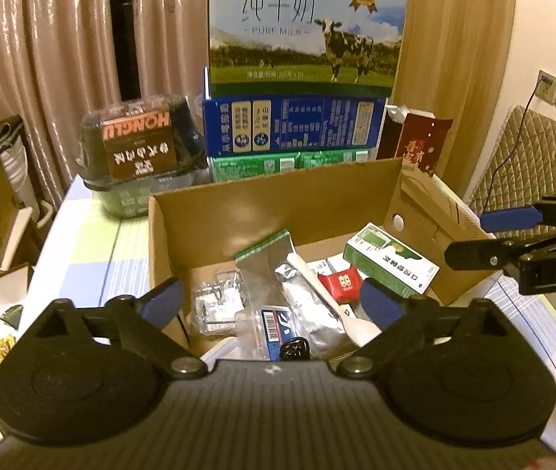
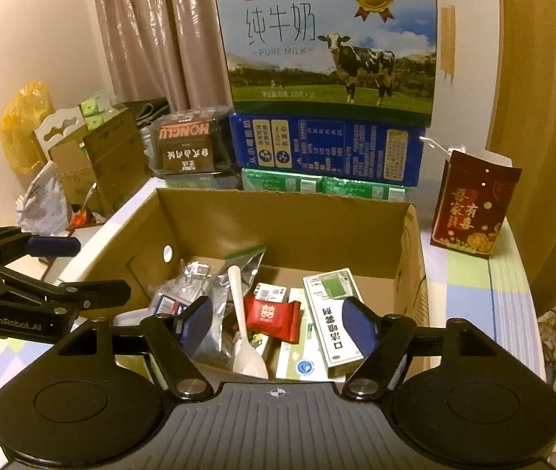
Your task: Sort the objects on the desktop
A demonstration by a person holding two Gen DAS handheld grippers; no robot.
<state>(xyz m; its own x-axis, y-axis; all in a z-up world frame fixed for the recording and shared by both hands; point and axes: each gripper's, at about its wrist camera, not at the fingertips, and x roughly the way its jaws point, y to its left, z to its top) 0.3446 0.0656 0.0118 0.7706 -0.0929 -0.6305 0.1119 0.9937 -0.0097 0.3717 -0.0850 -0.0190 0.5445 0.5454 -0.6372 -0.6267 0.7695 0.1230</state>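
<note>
I hold both tongs over the open cardboard box (image 2: pixel 289 211) on the table (image 2: pixel 473 286). My left gripper (image 1: pixel 270 303) is spread wide with nothing between its blue pads (image 1: pixel 162 299), and it hangs above the near end of the box. My right gripper (image 2: pixel 280 323) is spread too, empty, just above the box's near wall.

Inside the box the things lie in a loose heap. A white plastic spoon (image 2: pixel 243 325) lies lengthwise in the middle, its bowl toward me, resting on a silver foil packet (image 2: pixel 219 305). A red wrapped candy (image 2: pixel 272 315) sits just beside the spoon, touching it. To its right lies a green and white medicine box (image 2: pixel 331 321), tilted against other small cartons. A clear plastic packet (image 1: pixel 219 301) lies at the left side.

Behind the box stands a stack of milk cartons (image 2: pixel 329 47), and a red paper bag (image 2: pixel 472 205) stands upright to the right of it.
</note>
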